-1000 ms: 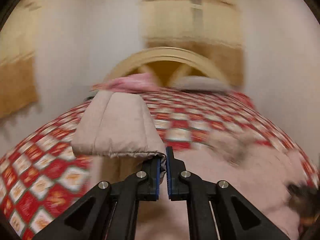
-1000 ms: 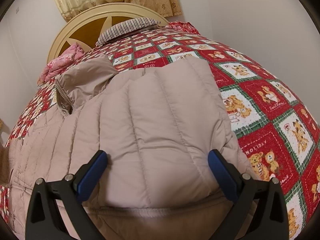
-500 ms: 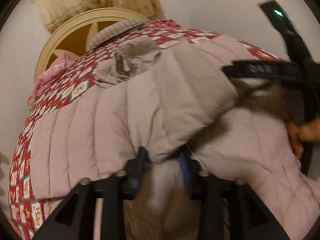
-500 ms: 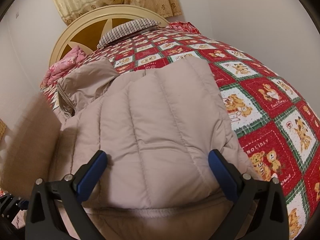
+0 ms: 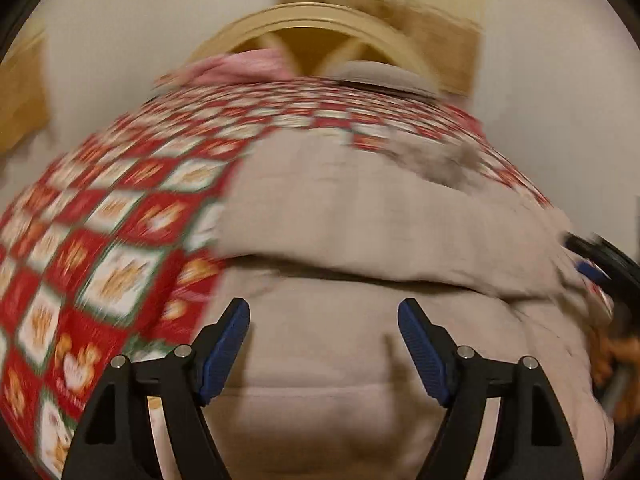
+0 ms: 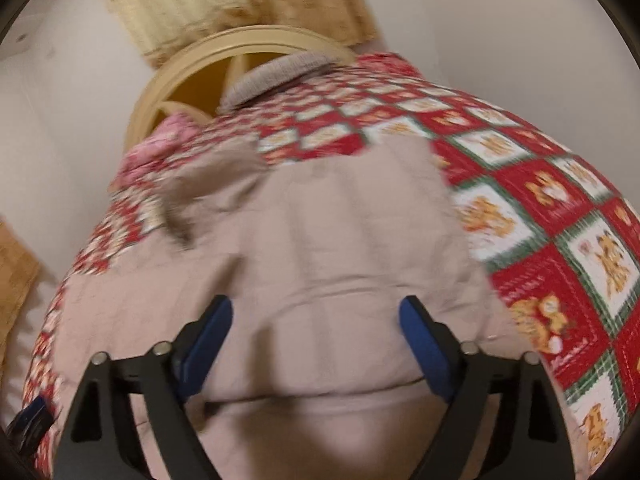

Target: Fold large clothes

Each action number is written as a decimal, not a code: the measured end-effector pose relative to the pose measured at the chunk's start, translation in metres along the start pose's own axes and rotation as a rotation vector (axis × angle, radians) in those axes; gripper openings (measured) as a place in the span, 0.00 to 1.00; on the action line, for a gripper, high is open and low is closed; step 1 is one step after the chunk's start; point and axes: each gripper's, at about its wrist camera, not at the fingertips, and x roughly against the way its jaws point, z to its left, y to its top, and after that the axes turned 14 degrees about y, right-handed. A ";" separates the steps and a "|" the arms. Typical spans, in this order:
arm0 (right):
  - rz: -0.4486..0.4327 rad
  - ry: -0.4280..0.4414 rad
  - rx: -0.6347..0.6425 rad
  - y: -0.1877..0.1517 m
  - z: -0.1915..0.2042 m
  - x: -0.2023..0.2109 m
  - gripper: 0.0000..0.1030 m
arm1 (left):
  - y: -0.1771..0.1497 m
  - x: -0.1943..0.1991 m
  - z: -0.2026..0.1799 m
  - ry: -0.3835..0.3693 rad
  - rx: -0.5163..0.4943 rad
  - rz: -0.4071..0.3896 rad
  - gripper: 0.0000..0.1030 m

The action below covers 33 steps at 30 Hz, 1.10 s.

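Observation:
A beige quilted puffer jacket (image 5: 360, 216) lies spread on the bed, with folded layers over its body; it fills the middle of the right wrist view (image 6: 320, 248) too. My left gripper (image 5: 324, 320) is open and empty just above the jacket's near hem. My right gripper (image 6: 316, 320) is open and empty over the jacket's near part. The jacket's collar (image 6: 208, 184) sits at the far left. Both views are blurred by motion.
The bed has a red, white and green patchwork quilt (image 6: 560, 208) (image 5: 100, 240). A cream arched headboard (image 6: 248, 56), a striped pillow (image 6: 280, 72) and a pink cloth (image 6: 160, 144) are at the far end. The other gripper shows at the right edge (image 5: 600, 256).
My left gripper let go of the jacket's fold and opened wide; the fold now lies laid over the jacket. Both cameras have swung, the right one slightly back.

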 end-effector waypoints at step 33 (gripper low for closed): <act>0.207 -0.174 0.210 -0.030 0.038 -0.045 0.25 | 0.035 -0.008 0.029 0.123 0.193 0.002 0.76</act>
